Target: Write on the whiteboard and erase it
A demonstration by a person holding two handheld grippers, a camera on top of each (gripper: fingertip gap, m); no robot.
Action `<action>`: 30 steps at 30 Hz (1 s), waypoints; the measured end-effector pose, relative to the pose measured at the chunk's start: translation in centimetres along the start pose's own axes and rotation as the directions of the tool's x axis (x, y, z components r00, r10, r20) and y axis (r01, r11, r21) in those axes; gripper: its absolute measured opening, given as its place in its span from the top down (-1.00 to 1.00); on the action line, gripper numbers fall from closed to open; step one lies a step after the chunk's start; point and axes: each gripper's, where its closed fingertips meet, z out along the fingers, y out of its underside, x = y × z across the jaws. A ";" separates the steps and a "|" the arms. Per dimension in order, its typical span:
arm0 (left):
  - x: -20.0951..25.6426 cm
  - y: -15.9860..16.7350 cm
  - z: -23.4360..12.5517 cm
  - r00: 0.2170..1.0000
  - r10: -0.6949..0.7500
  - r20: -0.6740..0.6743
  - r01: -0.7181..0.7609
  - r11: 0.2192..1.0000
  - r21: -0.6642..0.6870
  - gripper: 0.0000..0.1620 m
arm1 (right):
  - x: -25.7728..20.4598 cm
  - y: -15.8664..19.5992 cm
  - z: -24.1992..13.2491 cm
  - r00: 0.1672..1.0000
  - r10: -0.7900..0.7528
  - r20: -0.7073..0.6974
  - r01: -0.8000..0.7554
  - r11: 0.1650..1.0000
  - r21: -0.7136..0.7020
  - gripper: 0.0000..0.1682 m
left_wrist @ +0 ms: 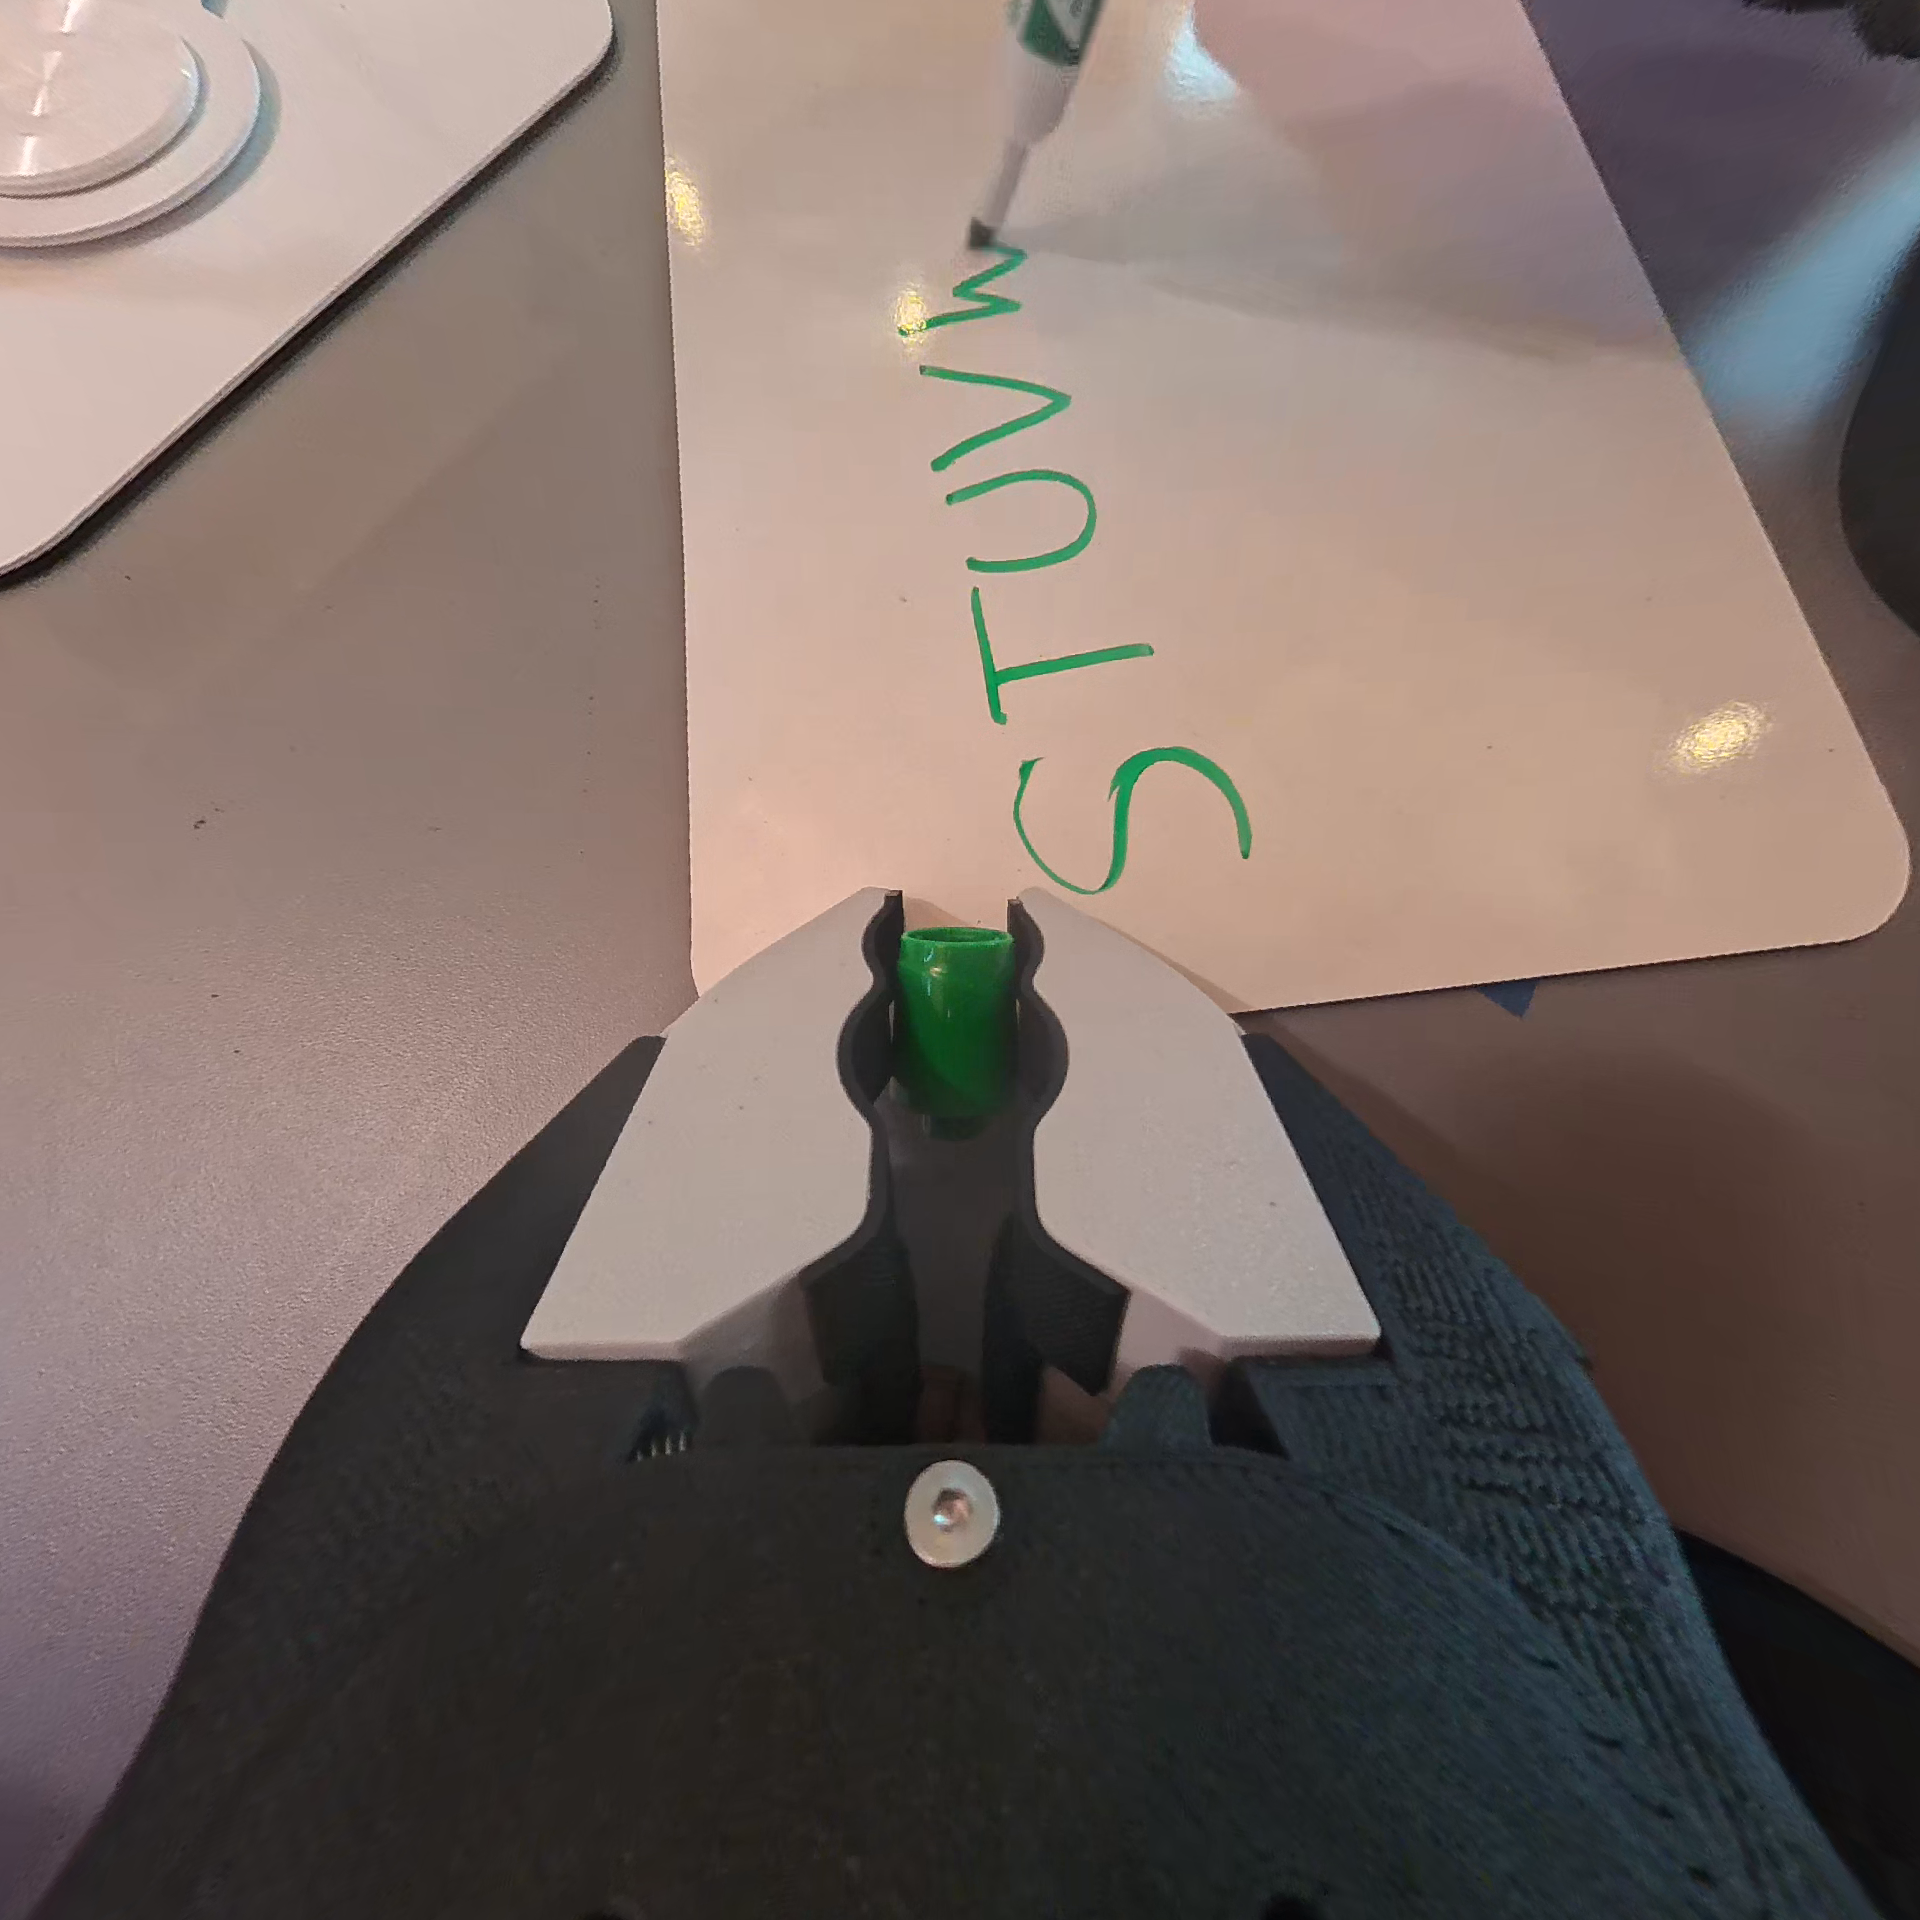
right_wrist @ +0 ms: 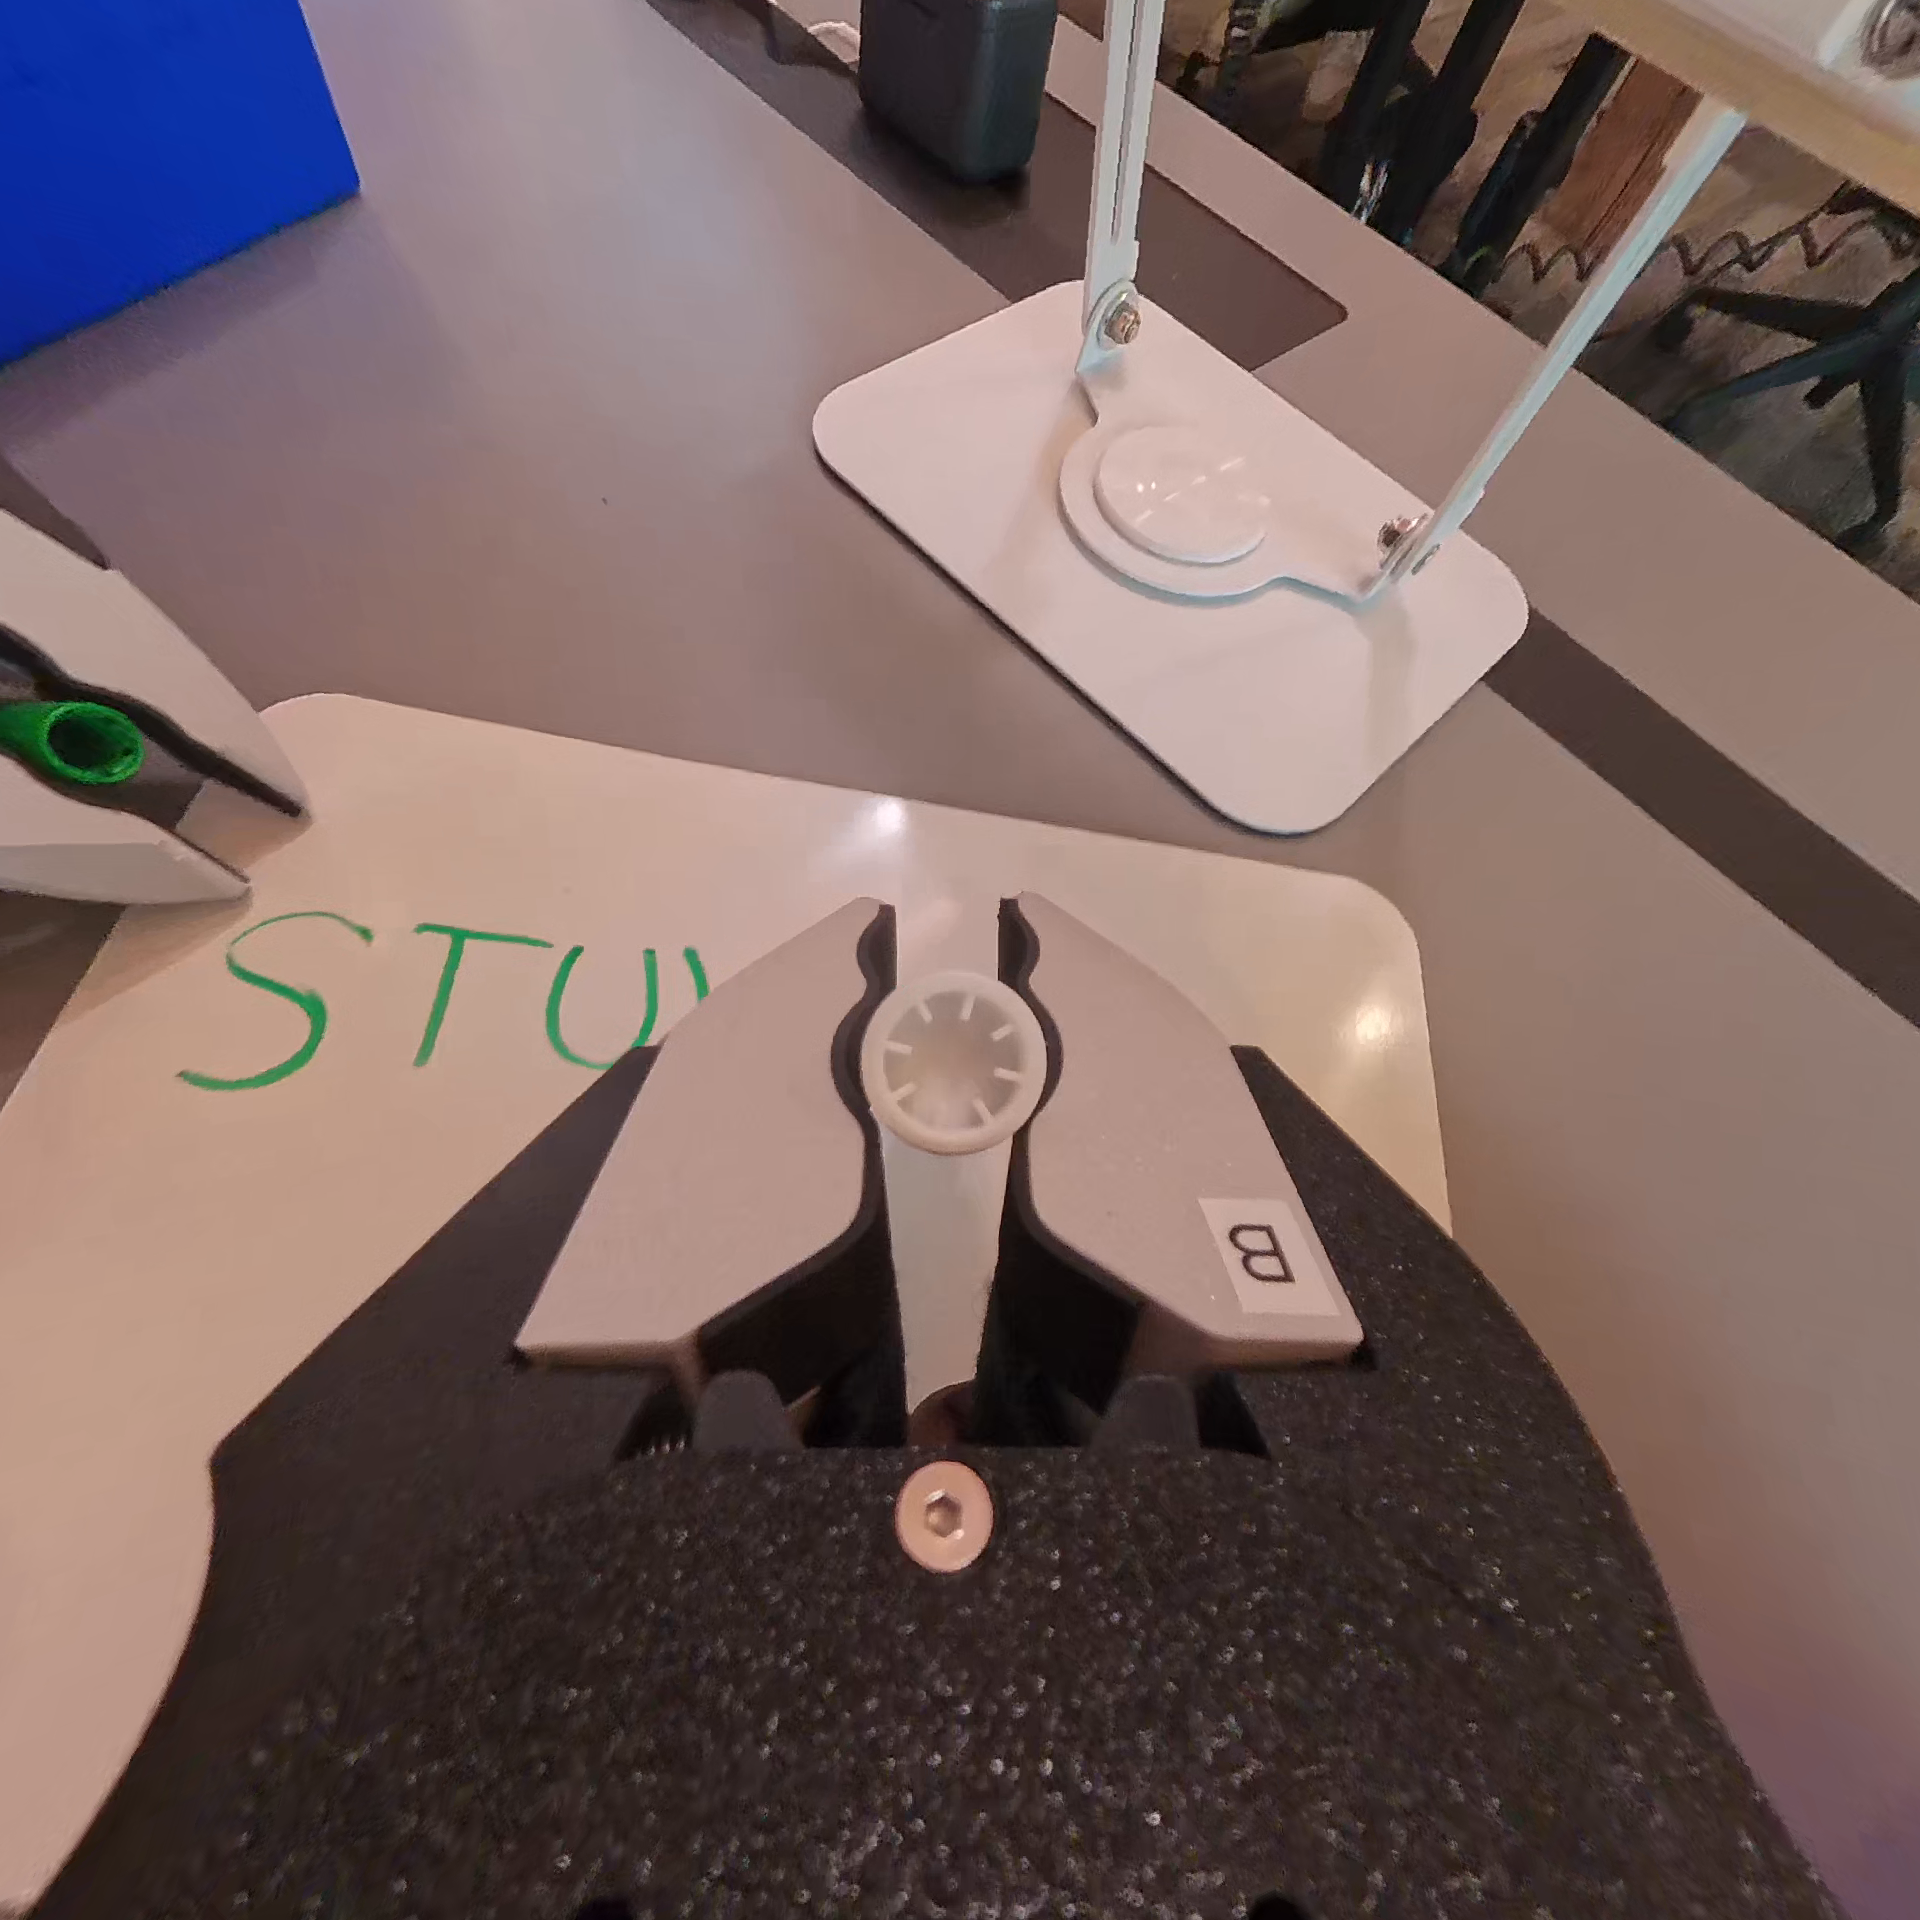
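Note:
A white whiteboard [left_wrist: 1351, 582] lies flat on the grey table and bears green handwriting [left_wrist: 1039, 582]. My left gripper [left_wrist: 954, 914] is shut on the green marker cap [left_wrist: 951, 1023] and hovers at the board's near edge. My right gripper [right_wrist: 945, 920] is shut on the marker, whose white rear end [right_wrist: 948, 1060] faces the camera. In the left wrist view the marker [left_wrist: 1023, 114] stands tilted with its tip on the board at the end of the writing. The left gripper with the cap [right_wrist: 78, 743] shows at the left of the right wrist view. The whiteboard [right_wrist: 623, 831] also shows there.
A white lamp base [right_wrist: 1299, 665] with two thin arms stands on the table beyond the board; it also shows in the left wrist view [left_wrist: 312, 208]. A blue box [right_wrist: 156, 135] stands far left and a dark case [right_wrist: 956, 83] at the back. Chair legs lie beyond the table edge. Left tips to right tips: about 15 cm. Left tips and right tips are each some 40 cm from the dark case [right_wrist: 956, 83].

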 end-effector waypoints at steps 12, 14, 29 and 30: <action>0.0 0.0 0.0 1.000 0.000 -0.003 0.000 1.000 0.000 0.76 | 3.0 -1.0 1.1 0.999 0.030 -0.043 -0.029 0.999 0.022 0.77; 0.0 -0.1 0.0 1.000 -0.001 -0.004 0.001 1.000 0.000 0.76 | 3.3 -0.9 1.2 0.998 0.034 -0.047 -0.033 0.999 0.020 0.77; 0.1 0.0 0.0 1.000 -0.002 -0.004 0.002 1.000 0.000 0.76 | 3.1 -1.2 1.3 0.998 0.063 -0.021 -0.062 0.997 0.045 0.76; 0.1 0.0 0.0 1.000 -0.002 -0.005 0.002 1.000 0.000 0.75 | 3.0 -1.2 1.3 0.998 0.062 -0.020 -0.061 0.997 0.045 0.76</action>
